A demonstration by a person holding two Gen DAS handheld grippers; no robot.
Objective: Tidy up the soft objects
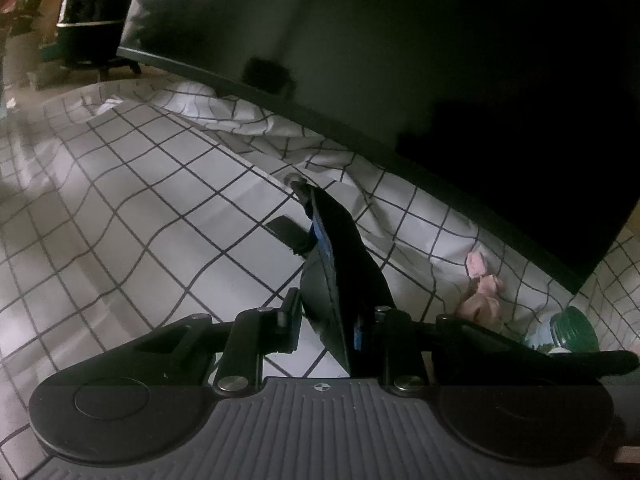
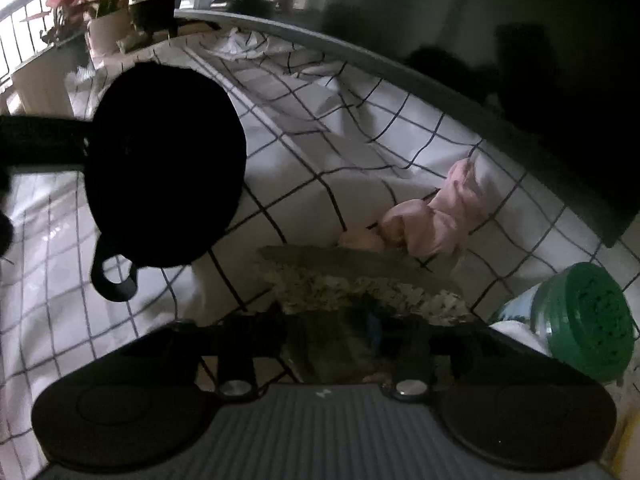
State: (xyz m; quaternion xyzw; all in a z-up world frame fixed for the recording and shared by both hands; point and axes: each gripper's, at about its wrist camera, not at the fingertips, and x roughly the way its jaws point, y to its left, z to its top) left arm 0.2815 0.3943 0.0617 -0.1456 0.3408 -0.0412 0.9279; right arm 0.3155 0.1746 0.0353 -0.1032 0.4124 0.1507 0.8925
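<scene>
- Checked white cloth (image 1: 132, 184) covers the whole work surface, rumpled toward the upper part of both views, with a big dark screen (image 1: 400, 60) leaning over it from the upper right and potted plants (image 2: 80, 4) by a railing in the upper left of the right wrist view.
- Biggest risk, as I judge it: the black round pouch (image 2: 164, 168) hangs at left centre of the right wrist view, and its dangling loop (image 2: 114, 280) could snag or the soft body slip if the pinch is only on an edge.
- Left gripper (image 1: 326, 320) is clamped on that pouch, which stands edge-on between the jaws in the lower centre, showing a blue seam.
- Right gripper (image 2: 332, 332) is blurred; a flat speckled grey-green cloth (image 2: 360, 280) lies between its jaws at lower centre, and the pads appear to press it, though that is uncertain. A loose hold could drop it.
- Pink soft toy (image 2: 436, 216) lies crumpled at right centre, near the screen's edge; dragging the cloth could shift it.
- Green-capped jar (image 2: 580, 320) at lower right sits close to the right gripper and could be knocked.
</scene>
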